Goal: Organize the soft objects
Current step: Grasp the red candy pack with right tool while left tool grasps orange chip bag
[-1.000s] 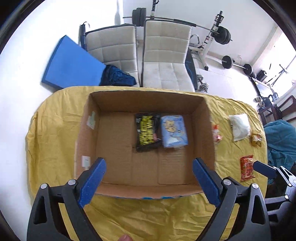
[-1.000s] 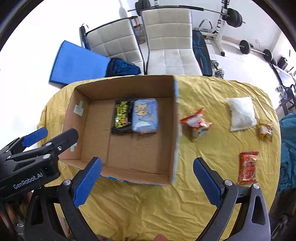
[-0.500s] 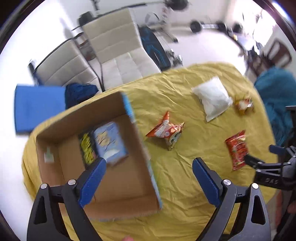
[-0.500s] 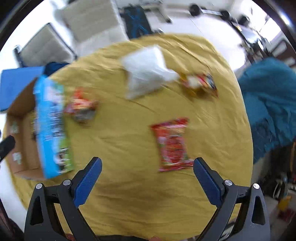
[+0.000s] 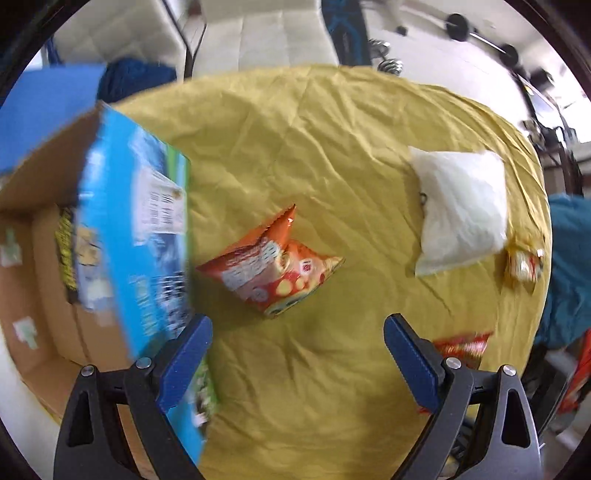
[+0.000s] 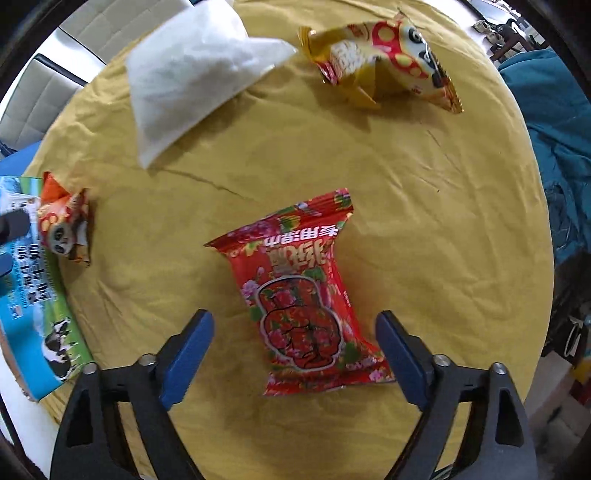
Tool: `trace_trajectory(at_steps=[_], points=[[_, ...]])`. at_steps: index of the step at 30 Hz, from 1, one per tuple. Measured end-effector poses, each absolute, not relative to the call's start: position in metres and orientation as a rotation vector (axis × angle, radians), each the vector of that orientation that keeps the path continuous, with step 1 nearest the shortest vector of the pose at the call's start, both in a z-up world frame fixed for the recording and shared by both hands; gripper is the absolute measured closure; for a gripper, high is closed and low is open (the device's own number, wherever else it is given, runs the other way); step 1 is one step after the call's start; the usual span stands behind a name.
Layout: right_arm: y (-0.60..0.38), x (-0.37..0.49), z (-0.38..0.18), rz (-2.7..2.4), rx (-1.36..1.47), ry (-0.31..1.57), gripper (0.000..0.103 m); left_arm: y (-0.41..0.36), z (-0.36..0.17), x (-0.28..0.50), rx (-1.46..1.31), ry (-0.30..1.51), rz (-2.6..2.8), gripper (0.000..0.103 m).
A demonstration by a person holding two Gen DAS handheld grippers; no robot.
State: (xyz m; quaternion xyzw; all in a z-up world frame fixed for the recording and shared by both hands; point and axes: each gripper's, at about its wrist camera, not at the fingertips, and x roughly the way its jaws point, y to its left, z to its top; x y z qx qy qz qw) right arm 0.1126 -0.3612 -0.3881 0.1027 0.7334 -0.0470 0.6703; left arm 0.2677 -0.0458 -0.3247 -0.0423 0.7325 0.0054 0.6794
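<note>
My left gripper (image 5: 297, 341) points down at the yellow cloth, jaws closing, nothing between them. An orange snack bag (image 5: 271, 264) lies just ahead of it, untouched. My right gripper (image 6: 295, 334) hangs over a red flat packet (image 6: 301, 302); its jaws are closing with the packet's lower end between them, pads not pressing. A white soft bag (image 5: 461, 212) (image 6: 192, 72) and a yellow snack bag (image 6: 384, 59) (image 5: 524, 264) lie farther off. The cardboard box (image 5: 129, 229) with blue printed sides stands at the left, holding a black-yellow packet (image 5: 66, 254).
The round table (image 6: 424, 221) under yellow cloth drops off at its right edge, where a teal fabric (image 6: 546, 122) hangs beyond it. White chairs (image 5: 266, 33) stand behind the table. The box's blue side (image 6: 29, 295) rises at the left in the right wrist view.
Both grippers moved right, away from the box, and came down closer to the cloth. The right one now sits over the red packet, the left near the orange bag; both jaws narrowed slightly.
</note>
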Motion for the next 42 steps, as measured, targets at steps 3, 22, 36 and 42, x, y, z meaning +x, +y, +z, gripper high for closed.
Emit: trace_trajectory(at_steps=[3, 22, 36, 42], points=[[-0.364, 0.12, -0.395, -0.114, 0.229, 1.661, 0.023, -0.045, -0.341, 0.28, -0.12, 1.68, 0.059, 0.016], [-0.361, 0.13, -0.414, -0.109, 0.197, 1.662, 0.025, -0.051, -0.37, 0.292, -0.189, 1.651, 0.221, 0.017], [-0.357, 0.127, -0.419, -0.104, 0.174, 1.658, 0.025, -0.032, -0.392, 0.255, -0.461, 1.675, 0.33, 0.016], [-0.357, 0.122, -0.417, -0.103, 0.182, 1.66, 0.029, -0.03, -0.389, 0.27, -0.496, 1.61, 0.363, 0.052]])
